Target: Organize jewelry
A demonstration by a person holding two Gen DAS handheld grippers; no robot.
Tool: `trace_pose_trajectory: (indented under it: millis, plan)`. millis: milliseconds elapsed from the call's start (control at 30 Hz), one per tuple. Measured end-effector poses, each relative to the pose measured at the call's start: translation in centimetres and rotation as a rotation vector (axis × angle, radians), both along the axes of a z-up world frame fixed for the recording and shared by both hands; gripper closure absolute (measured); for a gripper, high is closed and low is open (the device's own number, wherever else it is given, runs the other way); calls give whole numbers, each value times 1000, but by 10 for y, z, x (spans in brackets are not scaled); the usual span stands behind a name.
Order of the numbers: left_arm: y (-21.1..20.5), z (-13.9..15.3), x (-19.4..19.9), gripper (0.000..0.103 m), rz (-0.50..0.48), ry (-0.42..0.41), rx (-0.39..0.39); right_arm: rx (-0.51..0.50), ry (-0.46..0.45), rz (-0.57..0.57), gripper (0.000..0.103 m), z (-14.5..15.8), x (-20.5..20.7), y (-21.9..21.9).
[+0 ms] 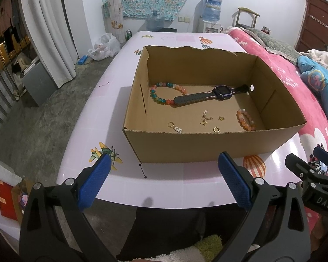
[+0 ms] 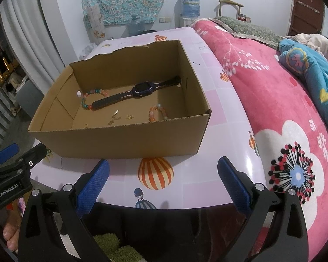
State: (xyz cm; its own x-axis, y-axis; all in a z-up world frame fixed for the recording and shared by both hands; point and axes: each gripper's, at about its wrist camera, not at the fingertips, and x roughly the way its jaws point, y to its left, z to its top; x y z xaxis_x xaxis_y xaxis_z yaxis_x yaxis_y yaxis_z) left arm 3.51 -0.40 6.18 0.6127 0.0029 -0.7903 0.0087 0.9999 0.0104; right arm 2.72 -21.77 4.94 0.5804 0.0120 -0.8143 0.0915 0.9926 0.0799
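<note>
Two grippers are being held low over the near edge of a pink patterned table [image 1: 94, 113], both short of a cardboard box [image 1: 185, 146] that is sitting on it. At the left, the left gripper [image 1: 164, 181] is being kept wide apart, its blue pads [image 1: 94, 183] empty. Inside the box, the jewelry is being seen lying loose on the floor. Toward the left wall, a multicoloured bead bracelet [image 1: 161, 92] is lying, with the end of a dark smartwatch [image 1: 212, 95] strap resting across it. The watch is stretching diagonally toward the right wall. In front of it, several small gold earrings [image 1: 205, 118] and charms are scattered near the front wall, each apart from the others. Further right, an orange bead bracelet [image 1: 246, 120] is lying close to the front right corner. At the right, the right gripper [image 2: 164, 181] is likewise being held wide apart with nothing between its pads [image 2: 234, 185], over a striped balloon print [image 2: 155, 173] on the table. Beyond the table's right edge, a pink floral blanket [image 2: 273, 100] is being seen.
</note>
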Motion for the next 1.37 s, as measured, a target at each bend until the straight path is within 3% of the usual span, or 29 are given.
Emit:
trace_pose_trajectory:
  millis: [1367]
  plan:
    - [0, 0, 0, 8, 14, 3, -6, -6, -8, 10, 7, 2, 1, 2]
